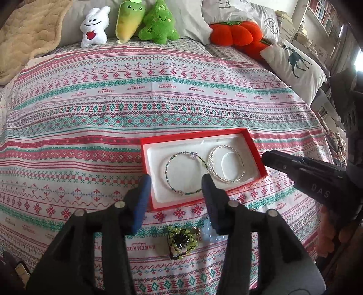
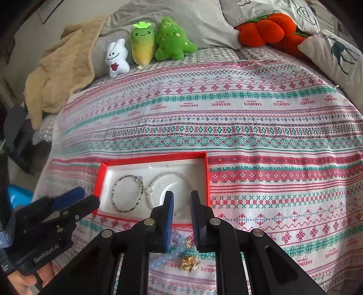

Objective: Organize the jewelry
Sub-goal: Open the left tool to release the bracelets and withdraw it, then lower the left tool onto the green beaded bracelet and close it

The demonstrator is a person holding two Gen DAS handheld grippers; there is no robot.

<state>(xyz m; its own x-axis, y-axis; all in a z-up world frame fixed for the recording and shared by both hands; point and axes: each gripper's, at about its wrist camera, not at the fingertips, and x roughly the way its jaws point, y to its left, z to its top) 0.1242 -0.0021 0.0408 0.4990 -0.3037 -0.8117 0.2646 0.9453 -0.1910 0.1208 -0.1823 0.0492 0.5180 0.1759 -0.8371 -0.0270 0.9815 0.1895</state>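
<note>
Left wrist view takes in a bed spread with a patterned cloth (image 1: pixel 158 95), banded red, green and white. At 12 o'clock along its far edge sit an orange pumpkin cushion (image 1: pixel 236 33), a green tree plush (image 1: pixel 158 23), a yellow-green carrot plush (image 1: pixel 129 19) and a white rabbit plush (image 1: pixel 94 27). A red tray (image 1: pixel 145 145) with a white liner lies on the cloth just past centre. Inside it rest two bracelets side by side, apart from each other: a green beaded bracelet (image 1: pixel 185 174) toward 9 o'clock and a clear beaded bracelet (image 1: pixel 226 164) toward 3 o'clock.

The left gripper (image 1: pixel 175 202) hovers over the tray's near edge, its jaws wide apart and holding nothing. The right gripper (image 2: pixel 181 217) hangs above the tray's near right corner with a narrow gap between its jaws, nothing gripped as far as the view shows.

On the cloth at 6 o'clock, below the tray, lie a yellow-green and black beaded piece (image 1: pixel 183 241), a pale blue bead strand (image 1: pixel 212 233) just beside it, and a small gold ornament (image 2: pixel 190 263), seen from the right wrist between the fingers.
</note>
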